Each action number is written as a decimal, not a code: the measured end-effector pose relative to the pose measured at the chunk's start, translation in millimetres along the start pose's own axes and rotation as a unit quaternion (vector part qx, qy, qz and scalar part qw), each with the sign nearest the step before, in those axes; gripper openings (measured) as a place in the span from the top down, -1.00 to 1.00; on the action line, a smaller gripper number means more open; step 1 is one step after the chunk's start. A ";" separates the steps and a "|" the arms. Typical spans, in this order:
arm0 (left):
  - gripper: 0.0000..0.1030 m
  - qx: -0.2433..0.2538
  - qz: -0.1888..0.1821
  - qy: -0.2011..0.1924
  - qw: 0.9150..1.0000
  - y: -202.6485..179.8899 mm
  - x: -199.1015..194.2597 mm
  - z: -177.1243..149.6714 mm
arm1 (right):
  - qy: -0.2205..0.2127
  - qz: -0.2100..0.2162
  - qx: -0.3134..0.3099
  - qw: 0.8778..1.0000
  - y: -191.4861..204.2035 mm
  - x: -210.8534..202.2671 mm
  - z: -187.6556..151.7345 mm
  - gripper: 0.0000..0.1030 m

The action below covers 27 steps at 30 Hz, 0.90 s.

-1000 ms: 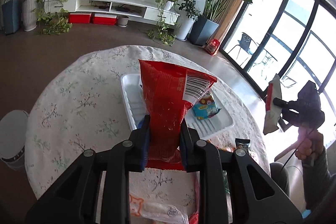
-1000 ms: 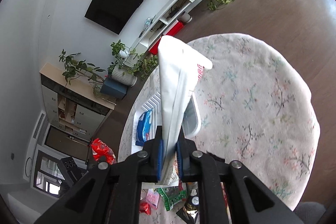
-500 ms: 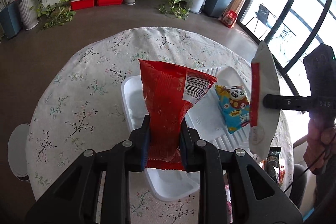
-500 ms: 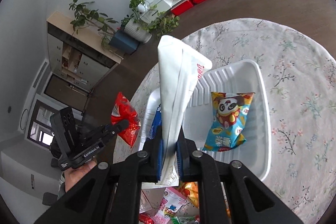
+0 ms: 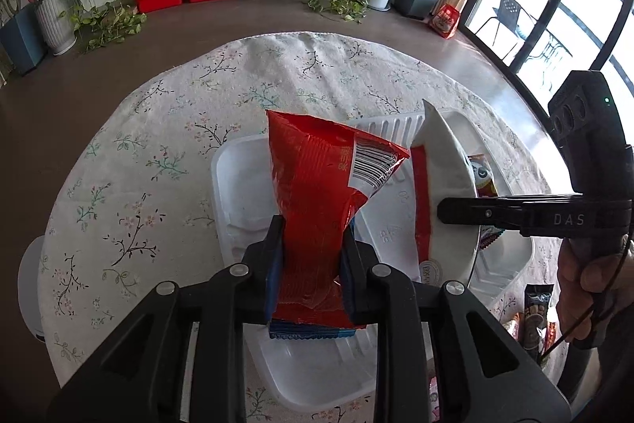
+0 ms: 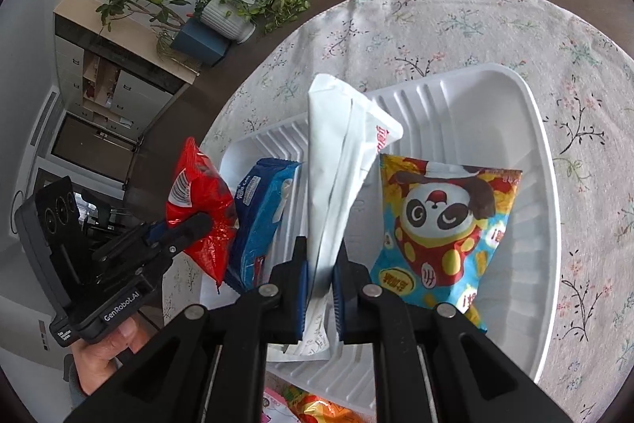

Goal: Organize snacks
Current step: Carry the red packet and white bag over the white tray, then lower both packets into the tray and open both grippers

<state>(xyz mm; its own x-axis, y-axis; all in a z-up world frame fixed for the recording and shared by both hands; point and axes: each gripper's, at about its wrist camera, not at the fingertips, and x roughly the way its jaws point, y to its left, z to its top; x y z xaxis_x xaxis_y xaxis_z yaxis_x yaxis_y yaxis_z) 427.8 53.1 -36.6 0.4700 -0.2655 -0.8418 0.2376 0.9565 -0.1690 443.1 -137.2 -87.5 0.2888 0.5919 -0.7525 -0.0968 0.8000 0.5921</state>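
Placing step: left hand-held gripper (image 5: 311, 264) clamps crinkly red foil snack bag (image 5: 317, 193), right hand-held gripper (image 6: 320, 274) clamps white plastic pouch (image 6: 340, 161), both over ribbed white plastic trays (image 6: 495, 98) at 12 o'clock. Next: lower, release.

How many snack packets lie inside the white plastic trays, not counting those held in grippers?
2: a blue plastic packet in the left white ribbed tray, and a panda-print packet in the right tray. The held packets may hide others.
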 end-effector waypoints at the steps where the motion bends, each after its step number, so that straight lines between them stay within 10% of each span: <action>1: 0.57 0.001 -0.003 -0.002 1.000 -1.4 -0.3 0.4 | 0.000 -0.003 0.000 1.000 0.1 2.0 0.9 0.76; 18: 0.53 0.040 -0.046 0.044 0.997 -51.5 23.8 6.2 | -0.003 -0.030 -0.015 0.999 -1.0 11.2 -4.1 0.74; 27: 0.46 0.051 0.001 0.060 0.997 -54.8 48.0 5.1 | -0.005 -0.039 -0.021 0.999 0.0 11.2 -4.1 0.73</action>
<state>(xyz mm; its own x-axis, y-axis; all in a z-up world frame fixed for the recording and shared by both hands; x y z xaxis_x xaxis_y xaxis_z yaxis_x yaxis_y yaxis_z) 441.7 -12.7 -65.2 0.3676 -0.2424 -0.8978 0.3259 0.9378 -0.1198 442.4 -130.2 -97.1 0.3058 0.5261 -0.7936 -0.1124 0.8476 0.5186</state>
